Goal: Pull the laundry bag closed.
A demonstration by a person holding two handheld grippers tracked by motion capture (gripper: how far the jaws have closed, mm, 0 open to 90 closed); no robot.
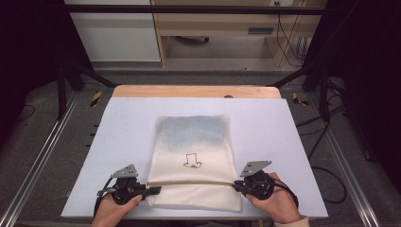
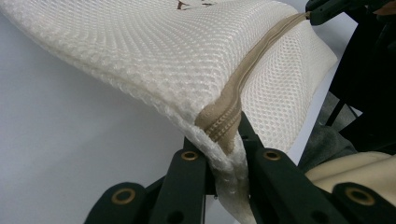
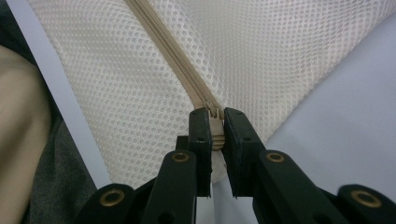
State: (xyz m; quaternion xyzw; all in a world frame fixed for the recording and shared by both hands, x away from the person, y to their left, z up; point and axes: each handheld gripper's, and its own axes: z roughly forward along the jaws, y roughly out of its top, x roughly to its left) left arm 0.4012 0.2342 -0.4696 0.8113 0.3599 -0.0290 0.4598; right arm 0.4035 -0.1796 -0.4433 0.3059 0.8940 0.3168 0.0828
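Cream mesh zip bag (image 1: 194, 156) lies at the white tabletop's (image 1: 283, 127) near edge, its tan zipper (image 1: 194, 182) running crosswise between left gripper (image 1: 153, 190) and right gripper (image 1: 236, 185), each clamped on one zipper end.

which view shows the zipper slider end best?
The right gripper view: the right gripper is shut on the zipper end, teeth sharp right up to the jaws. The left gripper view shows the opposite end pinched by the left gripper. The high view shows the zipper as a thin line across the mesh bag.
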